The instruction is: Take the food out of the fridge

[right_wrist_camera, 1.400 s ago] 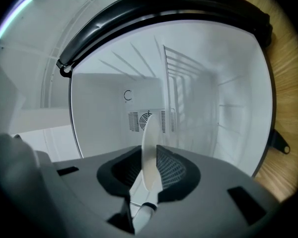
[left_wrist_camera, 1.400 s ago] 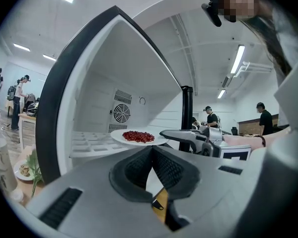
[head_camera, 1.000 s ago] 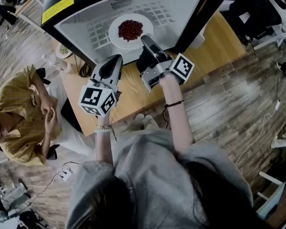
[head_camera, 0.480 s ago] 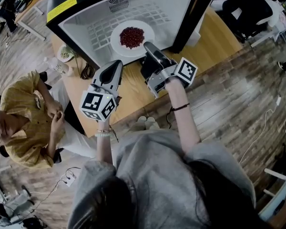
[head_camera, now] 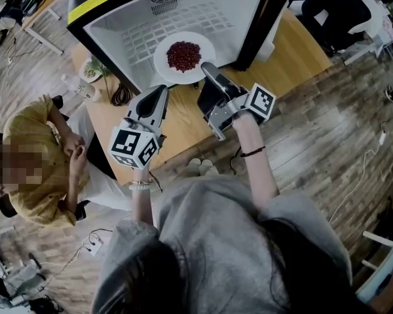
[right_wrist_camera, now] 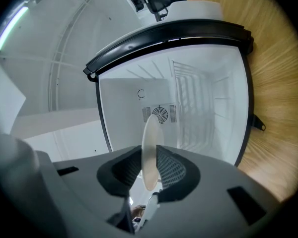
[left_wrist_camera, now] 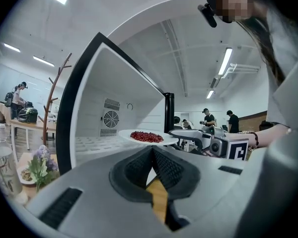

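Holding a plate of red food (head_camera: 184,57) at the mouth of the open fridge (head_camera: 137,25).
Pinched by its near rim in the right gripper (head_camera: 207,70); left gripper (head_camera: 158,91) beside it, jaws pressed together on nothing. Below, a light wooden table (head_camera: 295,51) on dark plank flooring (head_camera: 327,129); at the left, a seated person in yellow (head_camera: 39,136).

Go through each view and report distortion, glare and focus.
Head view: evenly lit, sharp, floorboards bowing toward the edges. Left gripper view: fisheye with black corners, ceiling strip lights blown out. Right gripper view: fridge frame bent into an arc, its white interior nearly overexposed.
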### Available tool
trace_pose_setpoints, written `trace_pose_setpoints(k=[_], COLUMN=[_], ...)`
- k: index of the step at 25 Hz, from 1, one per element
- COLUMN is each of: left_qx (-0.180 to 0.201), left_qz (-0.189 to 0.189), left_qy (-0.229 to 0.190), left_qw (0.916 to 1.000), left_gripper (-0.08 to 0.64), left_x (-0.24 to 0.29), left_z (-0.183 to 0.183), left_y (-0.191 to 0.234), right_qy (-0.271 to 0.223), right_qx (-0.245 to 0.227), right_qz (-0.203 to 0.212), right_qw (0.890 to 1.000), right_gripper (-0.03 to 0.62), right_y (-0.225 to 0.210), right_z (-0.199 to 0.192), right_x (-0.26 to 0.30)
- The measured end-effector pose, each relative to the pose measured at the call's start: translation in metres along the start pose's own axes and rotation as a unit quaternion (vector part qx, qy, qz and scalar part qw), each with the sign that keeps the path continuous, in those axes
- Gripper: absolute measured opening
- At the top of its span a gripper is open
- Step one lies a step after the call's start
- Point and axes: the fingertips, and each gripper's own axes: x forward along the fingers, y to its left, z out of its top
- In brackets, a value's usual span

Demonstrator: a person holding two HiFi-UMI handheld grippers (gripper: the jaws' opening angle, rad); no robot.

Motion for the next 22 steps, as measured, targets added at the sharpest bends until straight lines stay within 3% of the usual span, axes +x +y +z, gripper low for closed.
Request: trace_pose_setpoints(k=[22], left_qx=[-0.001], left_qz=[-0.002], left_qy=[0.003], left_qw=[1.0], left_gripper=[0.008], left_x=[-0.019], left_z=[-0.004], left_y=[-0.017], right_qy=[-0.009], right_qx=[0.008], right_qz=[0.001], right_qw=[1.0], right_gripper=[0.081], right_y=[0.001], right_z=[-0.016], right_x=[-0.038])
